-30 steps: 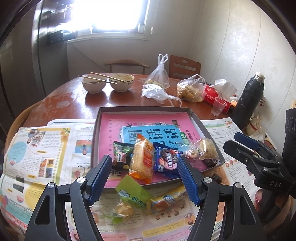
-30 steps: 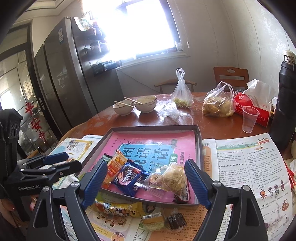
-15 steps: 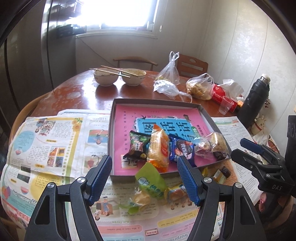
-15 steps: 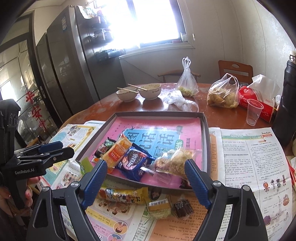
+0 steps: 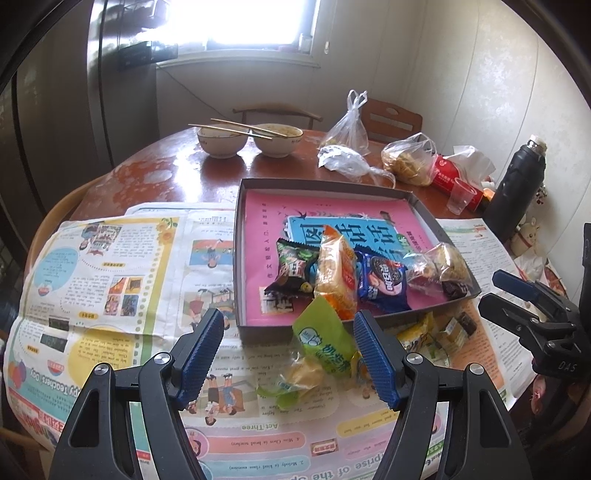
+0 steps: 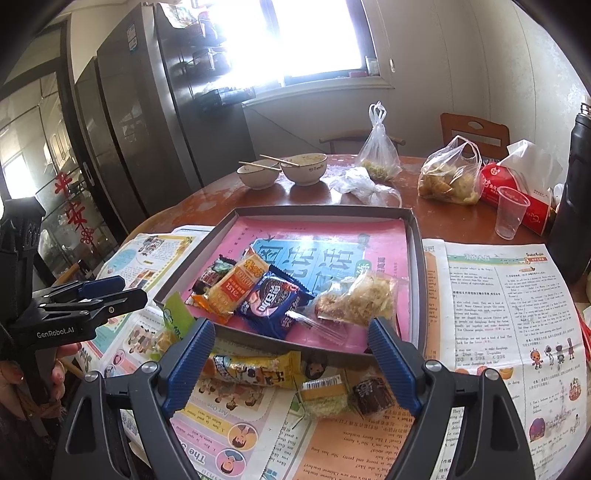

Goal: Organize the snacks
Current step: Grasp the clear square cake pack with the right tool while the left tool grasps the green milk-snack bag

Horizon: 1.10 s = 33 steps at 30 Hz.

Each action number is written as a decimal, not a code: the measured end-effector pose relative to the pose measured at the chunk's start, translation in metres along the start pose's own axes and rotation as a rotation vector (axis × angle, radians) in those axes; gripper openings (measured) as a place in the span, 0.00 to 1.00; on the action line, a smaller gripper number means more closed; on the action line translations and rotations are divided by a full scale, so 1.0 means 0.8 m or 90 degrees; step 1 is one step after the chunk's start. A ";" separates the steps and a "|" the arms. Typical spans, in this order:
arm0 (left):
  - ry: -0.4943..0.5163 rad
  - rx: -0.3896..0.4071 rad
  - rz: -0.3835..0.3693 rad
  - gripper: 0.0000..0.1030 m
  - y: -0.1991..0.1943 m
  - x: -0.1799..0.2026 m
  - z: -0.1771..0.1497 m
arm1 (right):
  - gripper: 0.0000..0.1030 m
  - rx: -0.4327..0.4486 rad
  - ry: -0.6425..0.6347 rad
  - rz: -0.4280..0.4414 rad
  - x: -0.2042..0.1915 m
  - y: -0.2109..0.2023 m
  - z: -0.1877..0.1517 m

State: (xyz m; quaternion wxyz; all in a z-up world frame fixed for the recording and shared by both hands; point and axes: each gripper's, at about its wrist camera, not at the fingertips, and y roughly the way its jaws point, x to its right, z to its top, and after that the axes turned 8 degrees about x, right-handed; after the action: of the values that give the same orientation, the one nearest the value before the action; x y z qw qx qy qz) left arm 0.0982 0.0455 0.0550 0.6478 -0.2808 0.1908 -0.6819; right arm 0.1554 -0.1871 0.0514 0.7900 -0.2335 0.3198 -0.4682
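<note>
Newspapers (image 5: 110,280) over a round wooden table (image 5: 173,177) (window (image 5: 243,22) behind)

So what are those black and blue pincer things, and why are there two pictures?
They are claws, grabbing tools a person holds, one in each hand. Each carries a camera looking out along its fingers, so you get two pictures of one table. One shows the left claw up close, the other the right claw. Both are open and hold nothing. On the table, a tray has snacks in it, like the blue cookie pack and the orange pack. More wait on the newspaper in front, like the green pack and the yellow pack. Further back stand two bowls with chopsticks.
</note>
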 end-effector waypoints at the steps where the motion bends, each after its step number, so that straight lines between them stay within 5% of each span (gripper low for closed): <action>1: 0.001 -0.001 0.002 0.72 0.000 0.000 -0.001 | 0.82 -0.003 0.000 0.000 0.001 0.001 -0.002; 33: 0.045 -0.067 0.015 0.73 0.038 0.003 -0.042 | 0.77 -0.083 -0.022 -0.022 0.015 0.027 -0.060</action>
State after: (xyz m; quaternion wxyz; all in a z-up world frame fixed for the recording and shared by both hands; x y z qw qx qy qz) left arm 0.1007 0.0368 0.0104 0.6328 -0.2880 0.2528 -0.6729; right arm 0.1380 -0.1915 0.0005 0.7702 -0.2985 0.3317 -0.4557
